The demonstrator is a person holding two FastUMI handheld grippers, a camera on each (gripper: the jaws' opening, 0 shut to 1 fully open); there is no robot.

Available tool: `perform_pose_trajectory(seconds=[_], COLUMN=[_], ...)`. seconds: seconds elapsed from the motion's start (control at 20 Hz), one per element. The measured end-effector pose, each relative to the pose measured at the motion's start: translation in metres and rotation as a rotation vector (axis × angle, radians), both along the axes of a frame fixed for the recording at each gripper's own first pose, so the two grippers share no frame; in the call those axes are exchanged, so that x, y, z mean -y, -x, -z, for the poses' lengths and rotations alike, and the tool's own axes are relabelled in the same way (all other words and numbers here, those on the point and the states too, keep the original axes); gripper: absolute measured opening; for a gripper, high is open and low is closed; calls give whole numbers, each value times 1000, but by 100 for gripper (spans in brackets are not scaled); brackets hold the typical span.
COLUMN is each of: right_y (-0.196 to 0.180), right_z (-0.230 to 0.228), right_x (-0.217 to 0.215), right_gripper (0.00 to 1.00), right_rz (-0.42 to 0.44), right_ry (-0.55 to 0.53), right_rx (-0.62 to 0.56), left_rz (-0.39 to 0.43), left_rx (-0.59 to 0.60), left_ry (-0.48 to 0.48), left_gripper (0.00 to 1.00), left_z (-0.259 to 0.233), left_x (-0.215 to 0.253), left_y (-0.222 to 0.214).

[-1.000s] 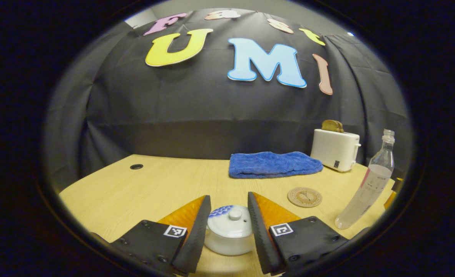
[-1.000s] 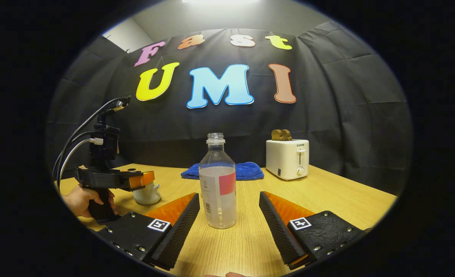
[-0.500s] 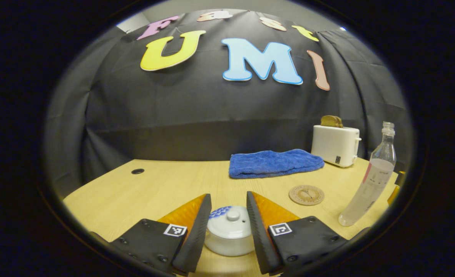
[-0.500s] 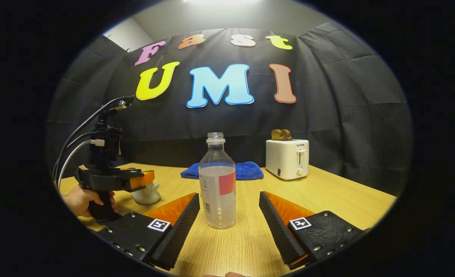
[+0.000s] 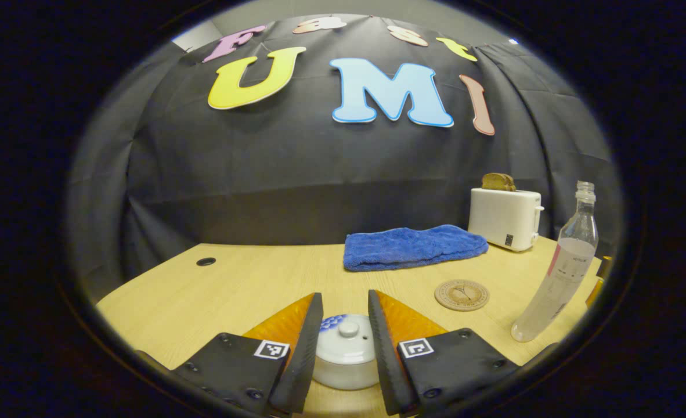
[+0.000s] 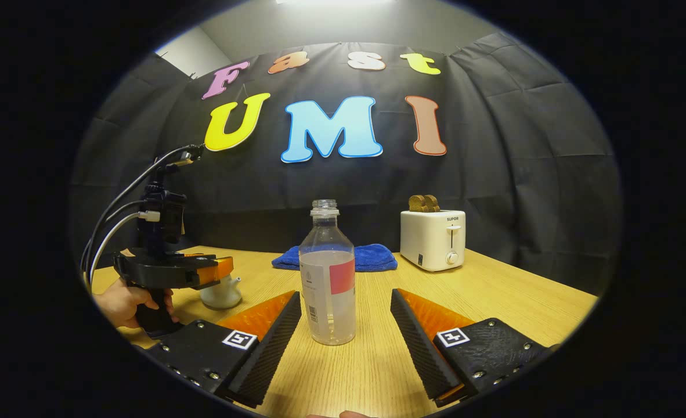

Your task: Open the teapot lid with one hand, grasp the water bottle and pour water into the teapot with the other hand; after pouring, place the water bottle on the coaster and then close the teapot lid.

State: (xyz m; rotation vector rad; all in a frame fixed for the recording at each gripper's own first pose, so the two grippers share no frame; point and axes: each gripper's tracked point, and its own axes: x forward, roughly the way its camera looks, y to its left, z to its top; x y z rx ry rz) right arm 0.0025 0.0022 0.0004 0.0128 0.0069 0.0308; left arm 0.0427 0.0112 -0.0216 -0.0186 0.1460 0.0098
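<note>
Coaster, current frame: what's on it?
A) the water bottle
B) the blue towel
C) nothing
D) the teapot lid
C: in the left gripper view the coaster lies bare on the table, with the water bottle standing beside it, the blue towel behind it, and the teapot lid on the teapot between the left tongs.

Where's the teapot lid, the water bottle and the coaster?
teapot lid (image 5: 347,339): left gripper view, on its white dome by the knob.
water bottle (image 6: 327,278): right gripper view, on its label.
coaster (image 5: 462,295): left gripper view, on its round top.
</note>
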Motion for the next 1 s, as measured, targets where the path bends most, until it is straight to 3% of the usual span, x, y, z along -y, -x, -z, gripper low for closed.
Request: perform_pose_trajectory(seconds=[0.05, 0.25, 0.35, 0.8, 1.0], right_y=[0, 0, 0, -2, -3], right_z=[0, 0, -1, 0, -2], right_x=[0, 0, 1, 0, 3], right_gripper=[97, 97, 97, 97, 97], right_rz=[-1, -1, -1, -4, 1], right_ry=[0, -4, -8, -3, -25], right_rx=[0, -1, -1, -2, -4], left_rz=[0, 34, 23, 27, 16], left_rx=[8, -3, 9, 30, 96], left_ry=[21, 36, 40, 42, 39], left_gripper=[37, 34, 15, 15, 14], left_z=[-3, -1, -3, -9, -34], left_x=[1, 8, 11, 4, -3], left_y=[0, 5, 1, 4, 10])
